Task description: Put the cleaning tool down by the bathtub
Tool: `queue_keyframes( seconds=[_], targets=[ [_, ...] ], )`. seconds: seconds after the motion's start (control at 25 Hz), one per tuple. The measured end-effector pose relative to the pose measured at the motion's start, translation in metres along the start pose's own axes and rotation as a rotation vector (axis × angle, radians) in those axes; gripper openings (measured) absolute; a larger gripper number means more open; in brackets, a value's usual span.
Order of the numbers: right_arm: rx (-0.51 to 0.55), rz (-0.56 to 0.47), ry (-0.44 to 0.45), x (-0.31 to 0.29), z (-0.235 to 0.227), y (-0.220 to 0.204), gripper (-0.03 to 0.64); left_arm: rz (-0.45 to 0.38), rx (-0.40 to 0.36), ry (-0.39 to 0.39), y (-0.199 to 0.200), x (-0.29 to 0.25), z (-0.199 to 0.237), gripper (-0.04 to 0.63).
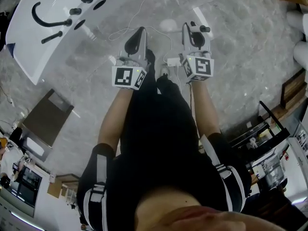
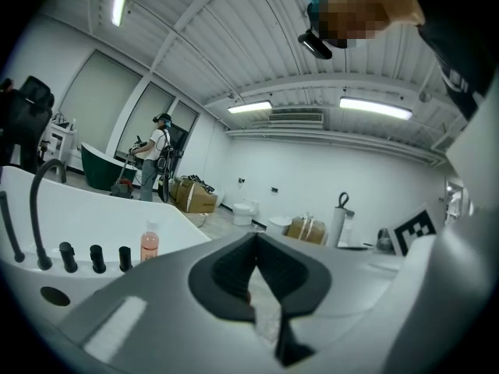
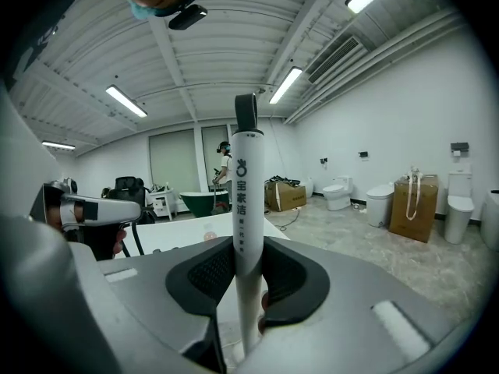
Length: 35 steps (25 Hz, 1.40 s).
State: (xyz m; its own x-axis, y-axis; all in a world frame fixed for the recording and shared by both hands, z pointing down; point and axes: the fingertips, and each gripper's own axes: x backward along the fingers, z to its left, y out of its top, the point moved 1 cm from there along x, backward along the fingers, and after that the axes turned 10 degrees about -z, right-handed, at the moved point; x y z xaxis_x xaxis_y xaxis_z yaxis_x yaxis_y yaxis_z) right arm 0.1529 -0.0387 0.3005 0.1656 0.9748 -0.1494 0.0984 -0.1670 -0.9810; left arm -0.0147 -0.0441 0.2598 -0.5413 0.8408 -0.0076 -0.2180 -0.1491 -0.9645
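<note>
So the right gripper (image 3: pixel 248 283) pinches the white cleaning tool (image 3: pixel 246 178), upright between its jaws; the left gripper (image 2: pixel 257 287) is pressed together, empty. I'd lower it gently onto the floor (image 1: pixel 231 71) beside the bathtub (image 1: pixel 33 61), then let go.

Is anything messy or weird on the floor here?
Yes: loose white cables lie in tangled loops across the marble floor right beside the bathtub. They look messy, and someone could probably trip on them.
</note>
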Motion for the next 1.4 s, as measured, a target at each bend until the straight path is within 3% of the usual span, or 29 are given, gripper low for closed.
queue_keyframes(
  seconds=[0.4, 0.8, 1.4],
  targets=[
    [0.019, 0.037, -0.052, -0.061, -0.008, -0.081, 0.091, 0.031, -0.004, 0.010, -0.066, -0.029, 0.063, 0.009],
    [0.028, 0.076, -0.059, -0.116, -0.016, -0.159, 0.091, 0.025, 0.004, -0.038, -0.110, -0.069, 0.099, 0.009],
    [0.041, 0.131, -0.042, -0.185, -0.010, -0.260, 0.089, 0.045, -0.029, -0.008, -0.184, -0.091, 0.159, 0.008]
  ],
)
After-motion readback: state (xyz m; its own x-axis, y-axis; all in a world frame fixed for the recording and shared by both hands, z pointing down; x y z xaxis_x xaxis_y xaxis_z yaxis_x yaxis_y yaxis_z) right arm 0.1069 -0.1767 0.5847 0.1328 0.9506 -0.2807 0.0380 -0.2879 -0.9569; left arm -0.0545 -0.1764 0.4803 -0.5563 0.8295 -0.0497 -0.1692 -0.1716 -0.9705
